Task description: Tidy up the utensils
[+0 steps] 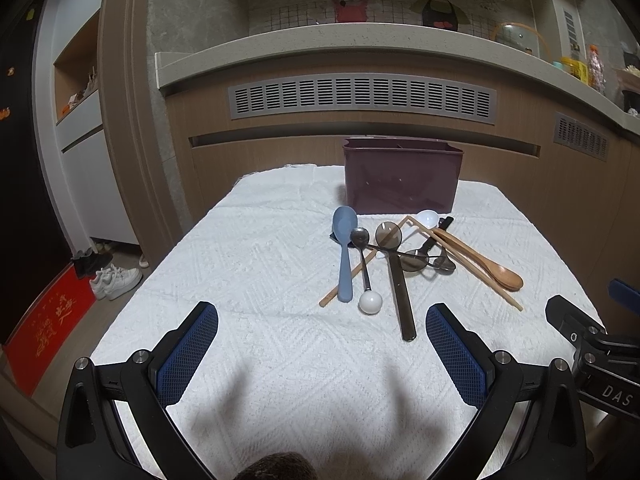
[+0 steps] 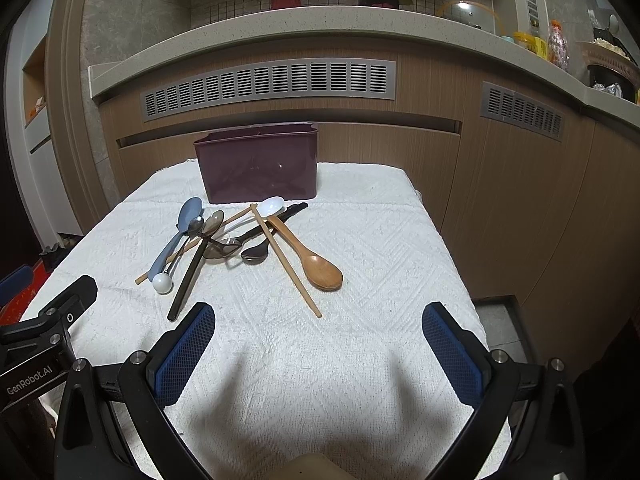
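The tabletop, covered in a white textured cloth, carries everything the task concerns. At its far edge stands a dark purple rectangular plastic bin, open at the top, with what looks like an inner divider just visible at the rim — probably the destination for the utensils, set back so the working area in front remains free.

Directly in front of the bin lies a loose, crossed pile of utensils. The long dark-handled translucent brown ladle points its handle toward the near edge, which makes it the easiest piece to reach. Beside it, on the left of the pile, lies the blue-grey plastic rice paddle, and between the two a metal spoon with a white ball end. On the right of the pile a brown wooden spoon rests with its bowl toward the viewer, crossed by light wooden chopsticks. A white plastic spoon and several small dark metal spoons are tangled in the middle, just beside the bin.

Left hand-held gripper: jaws spread wide, holding nothing, above bare cloth short of the pile. Right hand-held gripper: likewise spread and empty, level with the left — a ready stance. No utensil can be seen in the bin yet; sorting appears not to have begun.
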`<state>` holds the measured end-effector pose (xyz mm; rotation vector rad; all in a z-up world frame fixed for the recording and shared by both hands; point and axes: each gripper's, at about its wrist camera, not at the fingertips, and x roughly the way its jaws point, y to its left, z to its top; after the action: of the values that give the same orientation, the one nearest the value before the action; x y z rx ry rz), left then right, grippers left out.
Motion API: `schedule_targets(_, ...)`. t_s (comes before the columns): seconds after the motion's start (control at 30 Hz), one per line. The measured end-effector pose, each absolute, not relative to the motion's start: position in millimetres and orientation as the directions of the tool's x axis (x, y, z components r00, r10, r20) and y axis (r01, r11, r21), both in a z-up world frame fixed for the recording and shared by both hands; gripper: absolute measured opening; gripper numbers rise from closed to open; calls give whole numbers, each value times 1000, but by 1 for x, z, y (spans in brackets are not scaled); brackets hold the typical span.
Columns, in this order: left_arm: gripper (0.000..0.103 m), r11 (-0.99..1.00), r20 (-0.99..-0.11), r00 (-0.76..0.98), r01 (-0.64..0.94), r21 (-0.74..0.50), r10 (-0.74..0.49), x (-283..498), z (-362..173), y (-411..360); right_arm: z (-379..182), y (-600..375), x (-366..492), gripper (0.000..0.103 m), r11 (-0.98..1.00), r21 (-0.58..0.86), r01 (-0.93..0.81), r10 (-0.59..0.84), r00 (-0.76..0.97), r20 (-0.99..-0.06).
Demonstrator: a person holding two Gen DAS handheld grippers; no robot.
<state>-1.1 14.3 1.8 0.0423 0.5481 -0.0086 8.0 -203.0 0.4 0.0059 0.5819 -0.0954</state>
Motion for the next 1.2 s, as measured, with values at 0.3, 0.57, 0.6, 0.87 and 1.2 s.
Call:
schedule_targets(0.3,103,999,-537,843,28,40,-2,12,2,10,0,-205,14,103,996,-13,88,-80,823,-562)
schedule_targets(0.57,103,999,-552,834,32,24,-14,32,7,17,4,-202,22,103,997,-36,73,-81,831,-551)
schedule_targets(0.6,103,999,-549,836,33,26,-13,37,10,18,6,-202,25,103,997,-44,69,-82,833,-547)
schedule_targets(0.87,103,994,-524,851,88,69,-39,80,41,21,31,-203,64,103,997,-65,46,-74,846,-527)
schedule_targets(1.2,103,955,-611,771,284,80,-178,145,39,6,68,-208,130,103,997,-80,9,-49,861,-506)
